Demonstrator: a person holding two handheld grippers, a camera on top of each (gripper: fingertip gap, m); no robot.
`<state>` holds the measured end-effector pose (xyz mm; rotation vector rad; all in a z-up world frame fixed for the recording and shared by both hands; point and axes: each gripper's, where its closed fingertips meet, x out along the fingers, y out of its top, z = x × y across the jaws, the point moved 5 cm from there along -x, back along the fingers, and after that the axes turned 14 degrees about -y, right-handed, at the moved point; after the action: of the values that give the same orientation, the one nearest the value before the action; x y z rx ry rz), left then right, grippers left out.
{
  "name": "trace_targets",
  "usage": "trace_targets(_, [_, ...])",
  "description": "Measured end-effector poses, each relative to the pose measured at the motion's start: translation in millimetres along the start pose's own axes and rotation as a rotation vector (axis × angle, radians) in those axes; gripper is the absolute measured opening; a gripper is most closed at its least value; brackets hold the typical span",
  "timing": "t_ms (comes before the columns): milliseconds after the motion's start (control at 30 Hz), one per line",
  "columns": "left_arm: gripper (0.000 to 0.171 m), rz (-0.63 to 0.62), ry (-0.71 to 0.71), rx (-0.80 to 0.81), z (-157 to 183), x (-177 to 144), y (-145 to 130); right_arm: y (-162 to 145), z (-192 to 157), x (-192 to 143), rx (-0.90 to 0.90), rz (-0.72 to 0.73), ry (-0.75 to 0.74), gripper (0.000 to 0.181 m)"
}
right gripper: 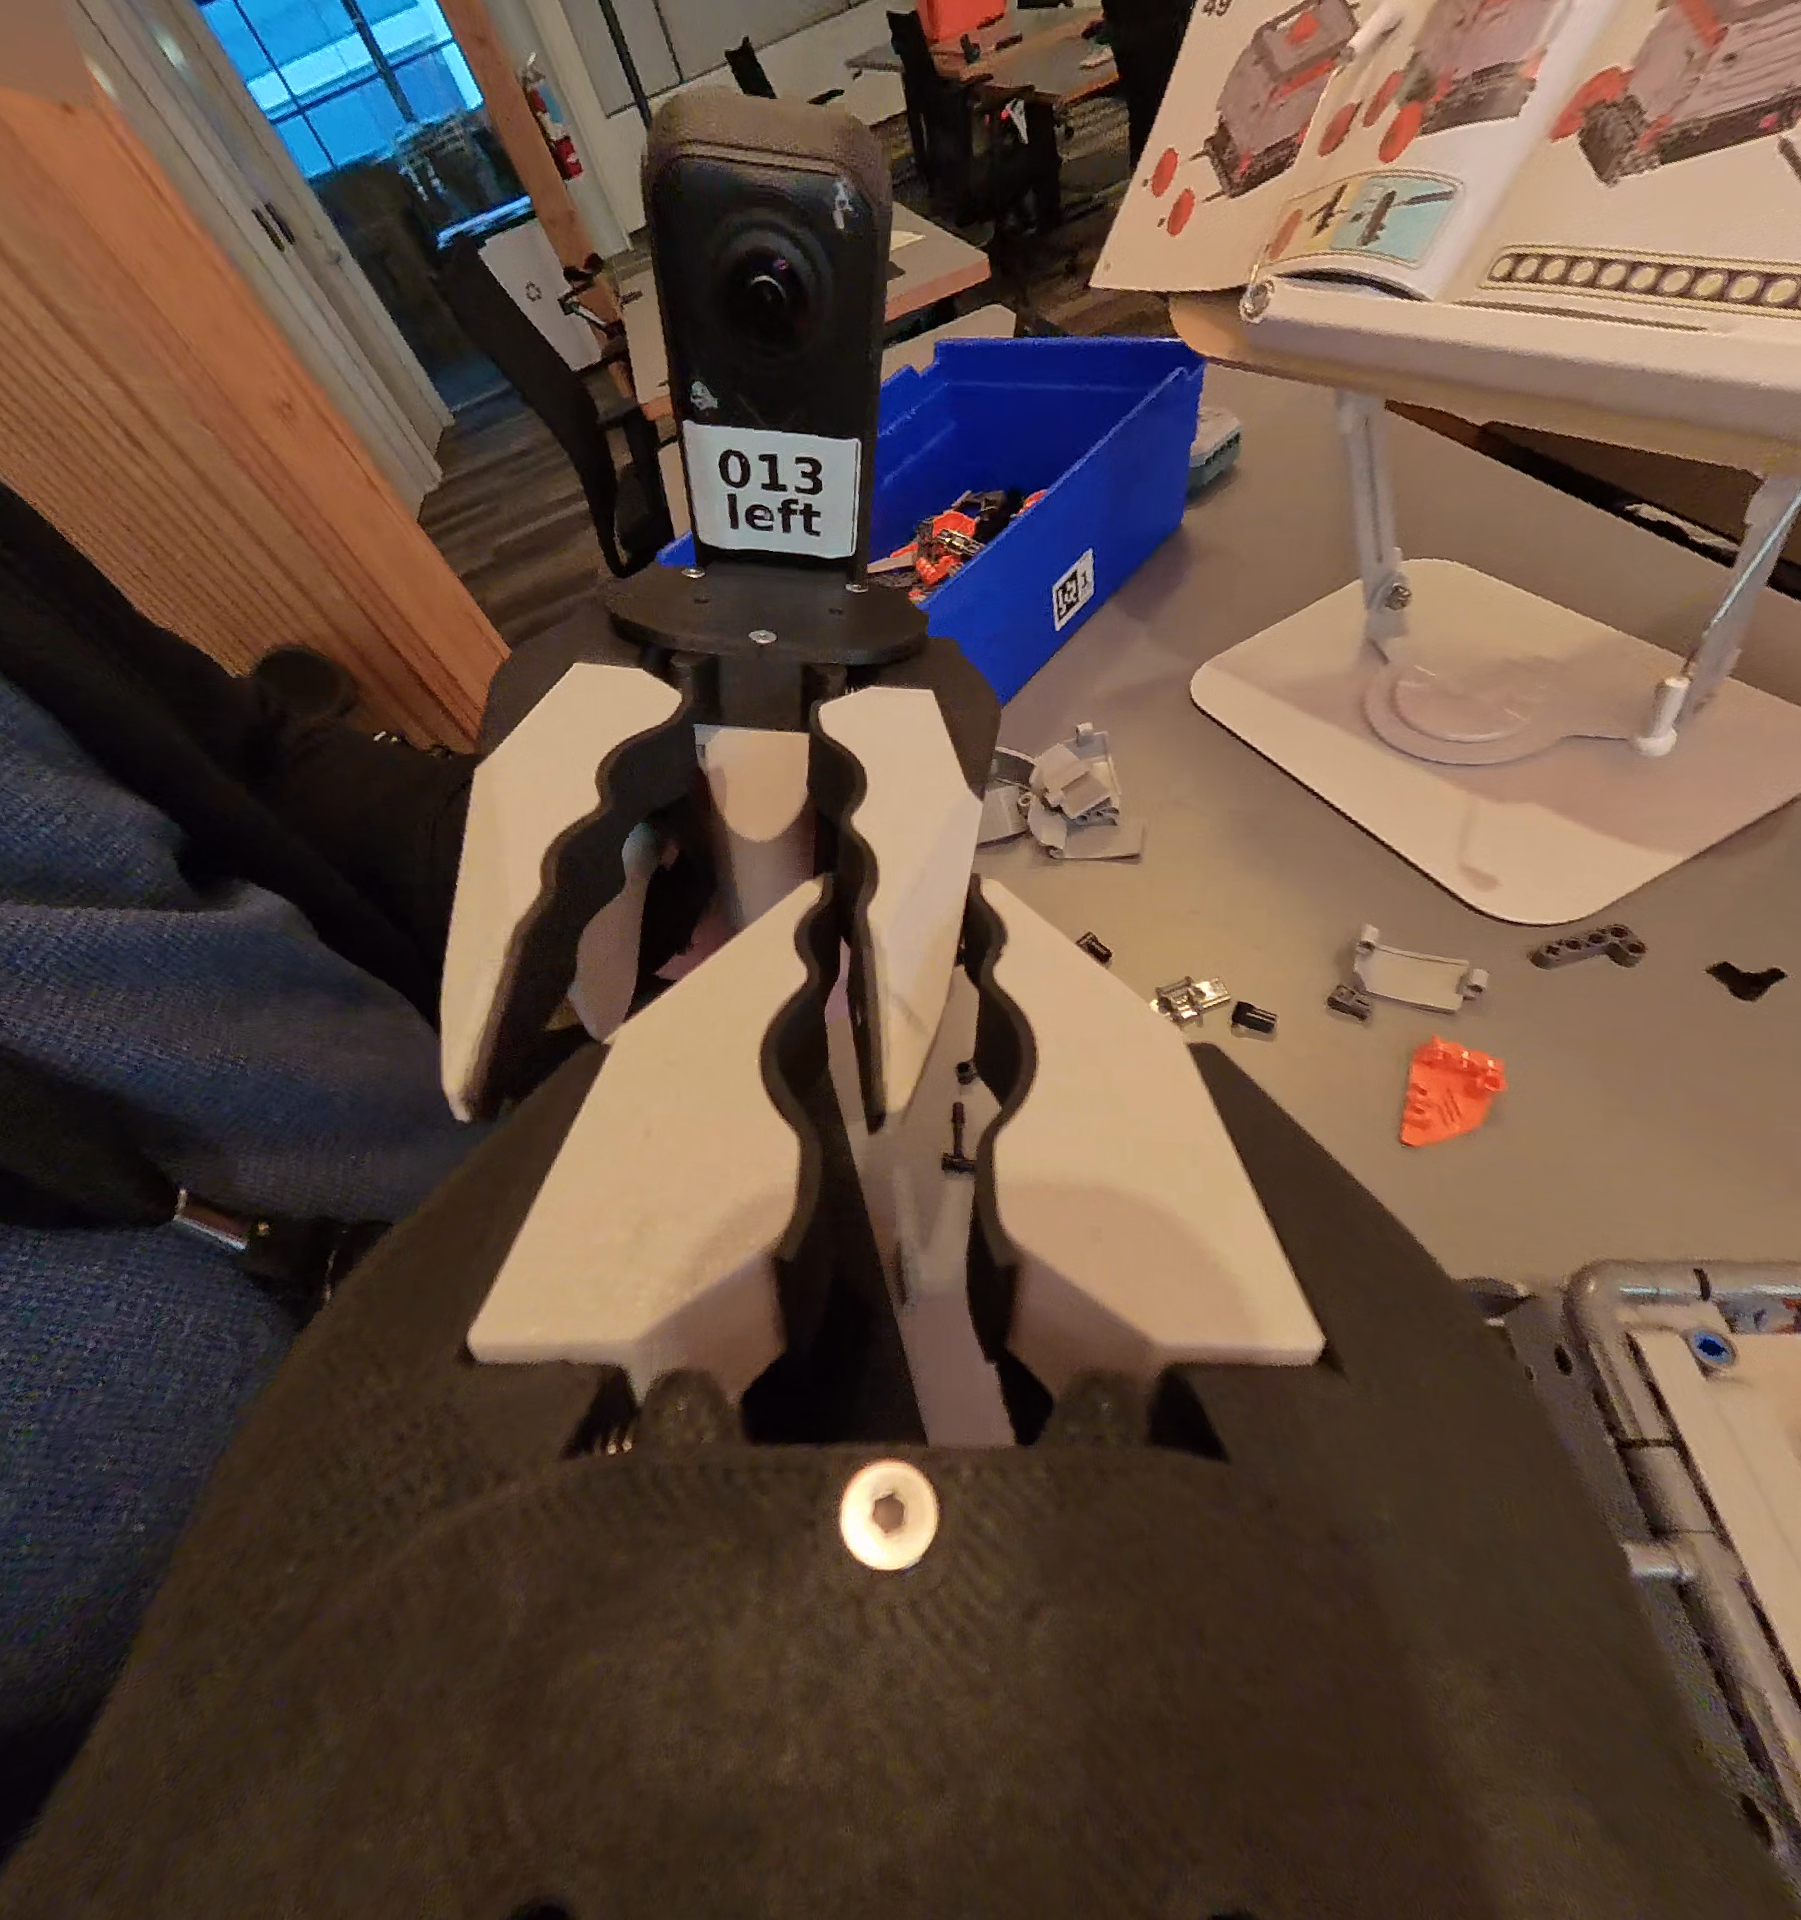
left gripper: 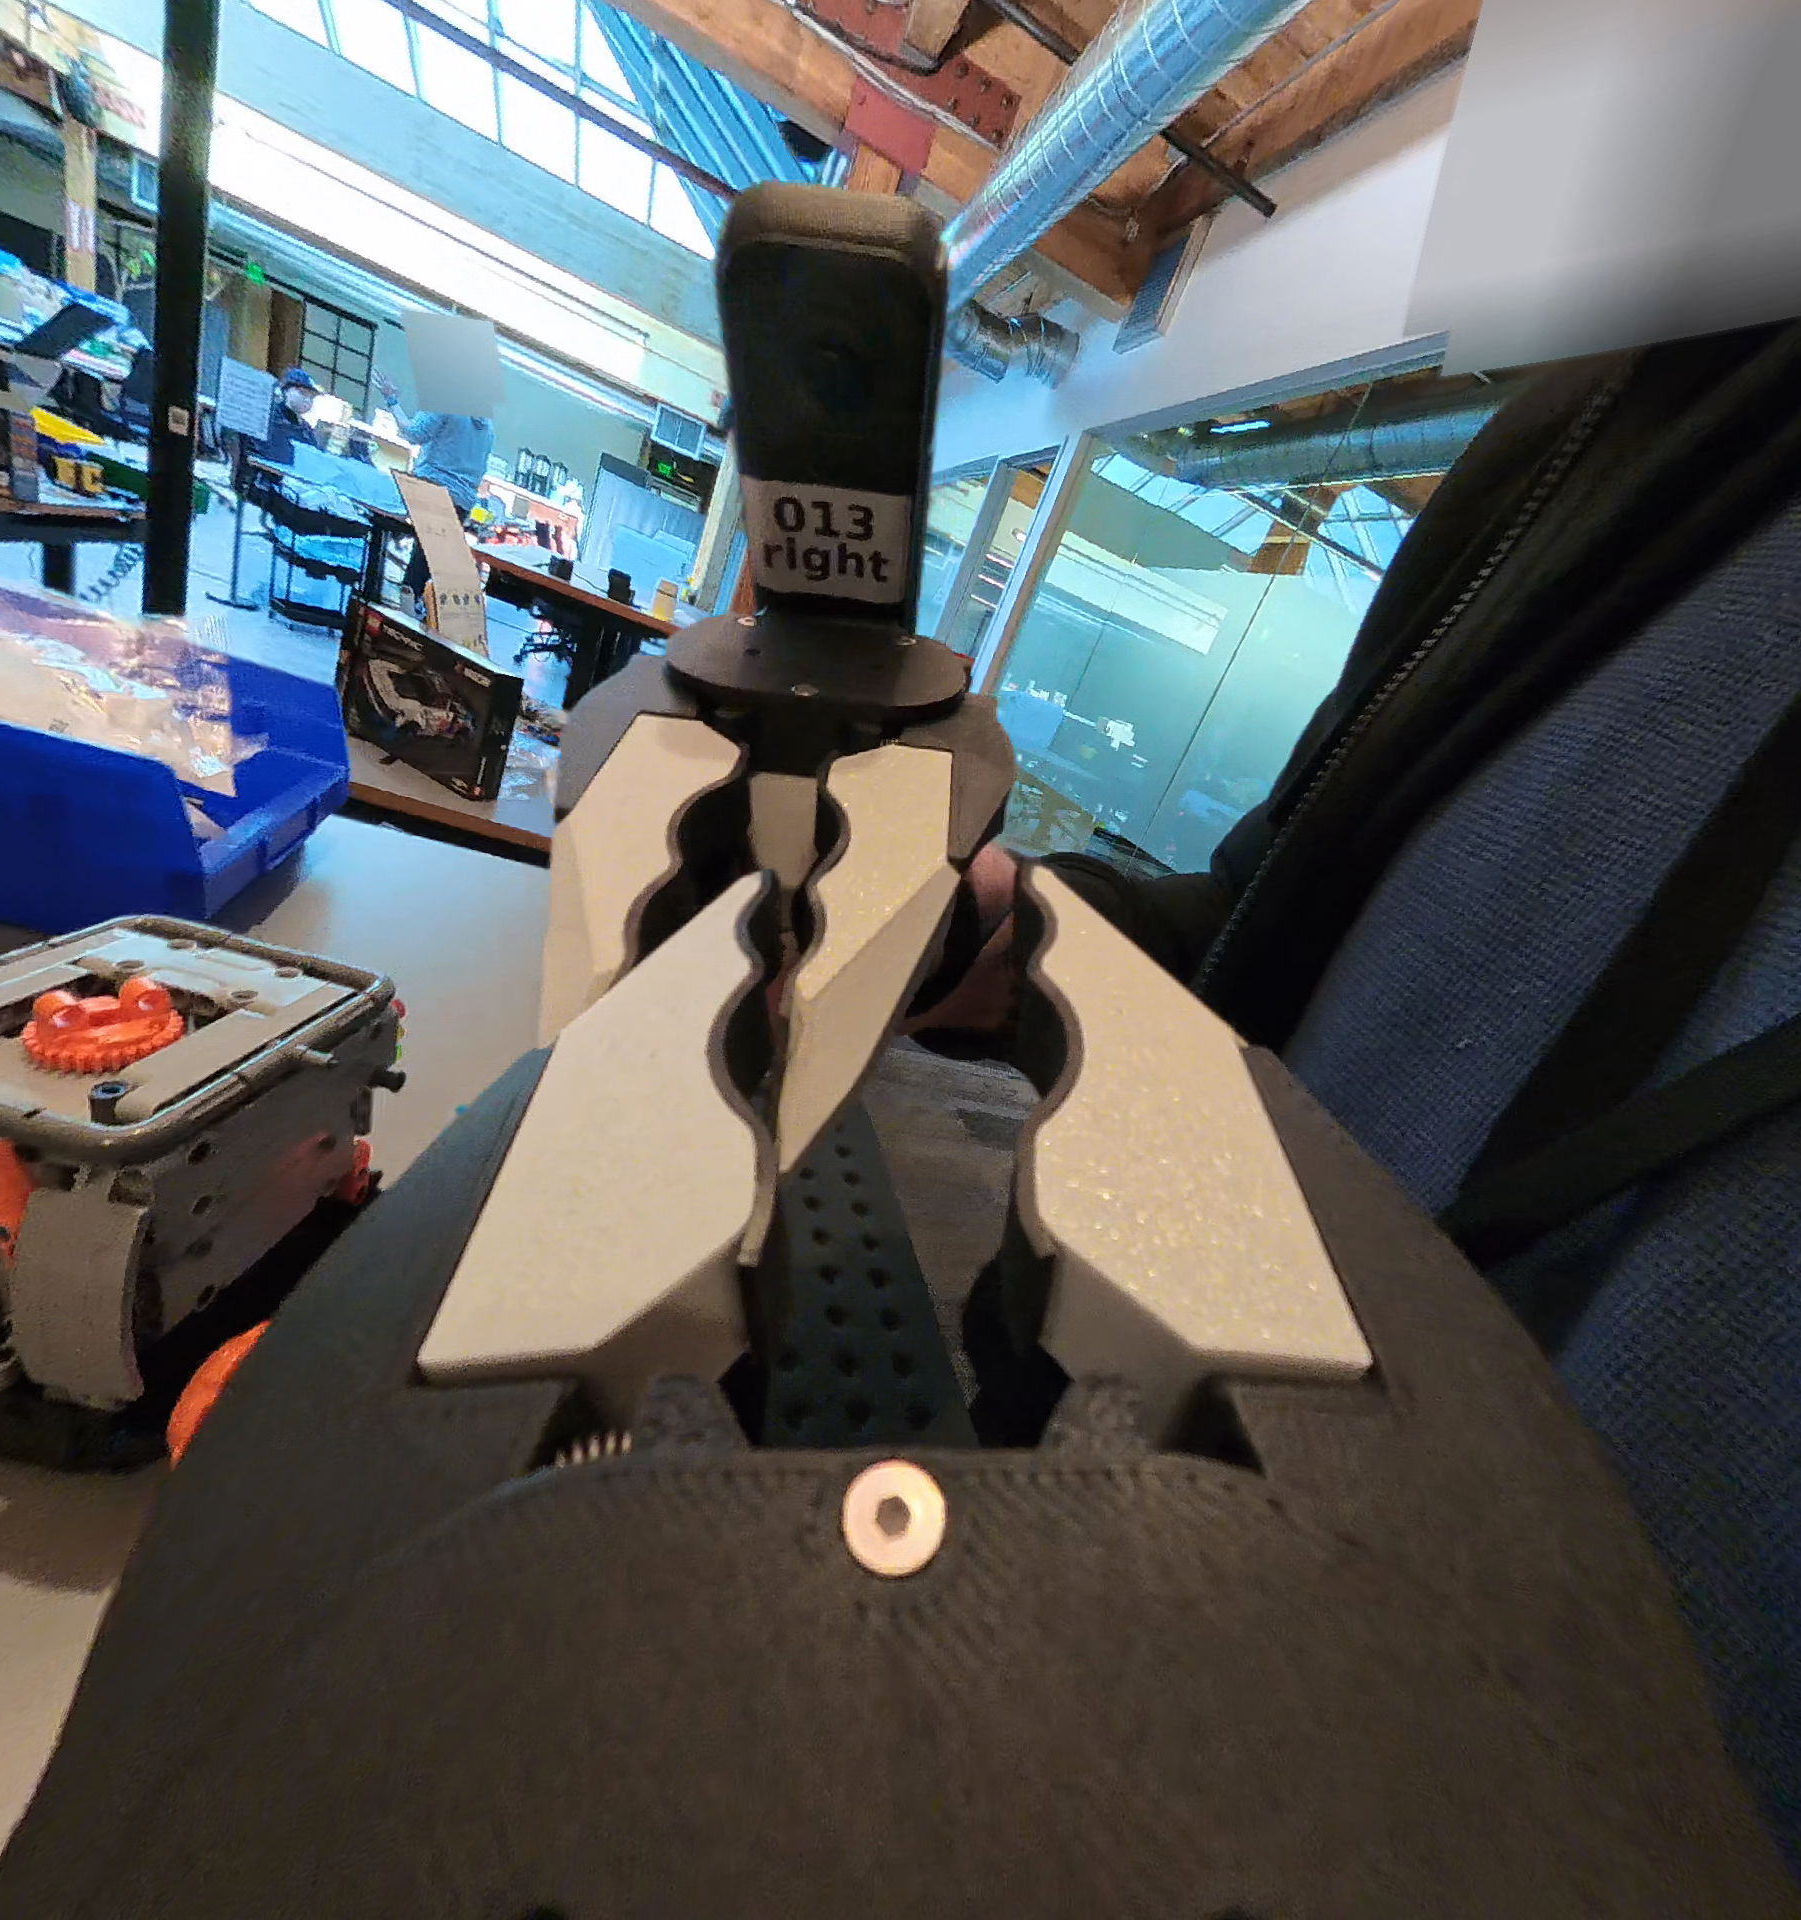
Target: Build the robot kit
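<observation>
both claws face each other nose to nose above the grey desk [right gripper: 1291,1039] — left claw [left gripper: 891,935] and right claw [right gripper: 901,940] spread wide, interleaved, holding nothing; grey-and-orange brick model [left gripper: 148,1122] sits beside them.

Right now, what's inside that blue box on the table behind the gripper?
In the right wrist view, the blue bin holds a jumble of orange and black building pieces. The other gripper's camera and the bin's near wall hide the rest of the inside.
</observation>
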<state>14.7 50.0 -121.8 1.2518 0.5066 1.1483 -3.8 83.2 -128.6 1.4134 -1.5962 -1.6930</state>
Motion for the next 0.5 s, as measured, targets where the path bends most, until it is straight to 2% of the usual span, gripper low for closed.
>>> trace_targets(133, [0.050, 0.044, -0.031, 0.007, 7.8, 2.0, 6.7, 7.0, -3.8, -2.5, -0.018, -0.010, 0.010, 0.020])
trace_targets(333, [0.080, 0.096, -0.099, 0.000, 18.9, 6.9, 15.1, 13.2, -5.0, -6.0, -0.011, -0.014, 0.019, 0.020])
trace_targets(433, [0.089, 0.111, -0.127, -0.015, 22.0, 9.1, 17.3, 14.4, -5.1, -8.0, -0.002, 0.000, 0.024, 0.020])
trace_targets(500, [0.088, 0.122, -0.128, -0.027, 22.7, 10.0, 20.8, 16.5, -5.6, -8.9, 0.002, 0.015, 0.030, 0.020])
